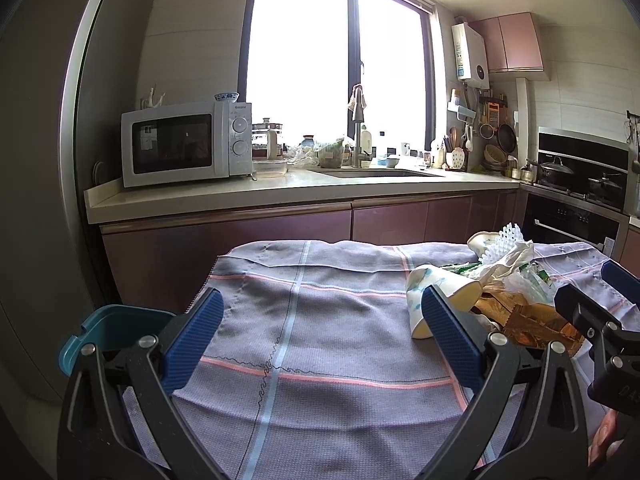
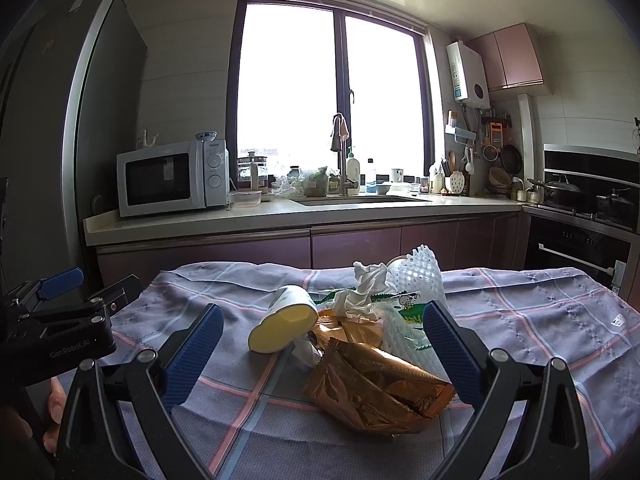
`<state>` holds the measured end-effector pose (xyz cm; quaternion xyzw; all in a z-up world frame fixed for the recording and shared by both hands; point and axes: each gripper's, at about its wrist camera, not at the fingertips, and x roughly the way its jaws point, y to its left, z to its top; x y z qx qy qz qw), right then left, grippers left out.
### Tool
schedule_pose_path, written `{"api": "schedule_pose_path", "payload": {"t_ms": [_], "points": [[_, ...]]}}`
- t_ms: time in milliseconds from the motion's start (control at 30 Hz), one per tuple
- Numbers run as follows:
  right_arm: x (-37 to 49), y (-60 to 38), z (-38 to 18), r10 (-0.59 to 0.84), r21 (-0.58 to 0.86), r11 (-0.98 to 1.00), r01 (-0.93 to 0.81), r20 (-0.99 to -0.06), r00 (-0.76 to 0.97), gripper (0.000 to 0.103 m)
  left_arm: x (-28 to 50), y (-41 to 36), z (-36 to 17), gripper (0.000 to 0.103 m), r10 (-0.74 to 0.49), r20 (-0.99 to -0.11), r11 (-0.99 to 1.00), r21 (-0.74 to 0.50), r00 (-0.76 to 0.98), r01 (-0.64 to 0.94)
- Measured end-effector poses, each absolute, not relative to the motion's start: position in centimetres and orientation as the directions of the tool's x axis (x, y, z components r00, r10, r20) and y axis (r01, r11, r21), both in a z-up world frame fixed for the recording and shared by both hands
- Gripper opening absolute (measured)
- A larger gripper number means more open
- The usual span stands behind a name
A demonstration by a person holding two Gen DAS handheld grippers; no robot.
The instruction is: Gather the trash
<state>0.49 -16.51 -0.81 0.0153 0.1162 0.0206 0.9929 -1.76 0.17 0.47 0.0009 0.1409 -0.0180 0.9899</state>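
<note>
- The right hand-held gripper (image 2: 322,344) hangs spread wide over the desk, nothing between its blue pads, framing the trash pile just ahead.
- The left hand-held gripper (image 1: 320,336) is likewise spread and empty, over bare checked tablecloth (image 1: 304,320), with the pile off to its right.
- The trash sits heaped together on the cloth: a golden snack wrapper (image 2: 376,392) nearest the right gripper, a tipped paper cup (image 2: 286,320) touching the pile's left side, a crumpled tissue (image 2: 366,288) and a white foam fruit net (image 2: 420,276) behind.
- Likely trouble — the wrapper is slick and crinkled, so a shallow pinch could slip off it; judged from its look only.
- The cup lies on its side and could roll toward the desk edge if nudged by a closing pad.
- The light tissue and net may drag along or scatter when a neighbour is lifted.
- Only the left wrist view shows the teal bin (image 1: 108,332) at the desk's left edge — the probable destination; it also catches the right gripper from the side.
- Only the right wrist view shows the whole pile and a hand (image 2: 52,412) at the left tool.
</note>
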Motion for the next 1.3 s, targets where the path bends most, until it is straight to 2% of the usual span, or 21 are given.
{"api": "schedule_pose_path", "payload": {"t_ms": [1300], "points": [[0.63,-16.83,-1.09,0.061,0.049,0.998,-0.050,-0.244,0.968,0.097,-1.92,-0.41,0.75,0.097,-0.047,-0.270,0.999,-0.005,0.962,0.047]]}}
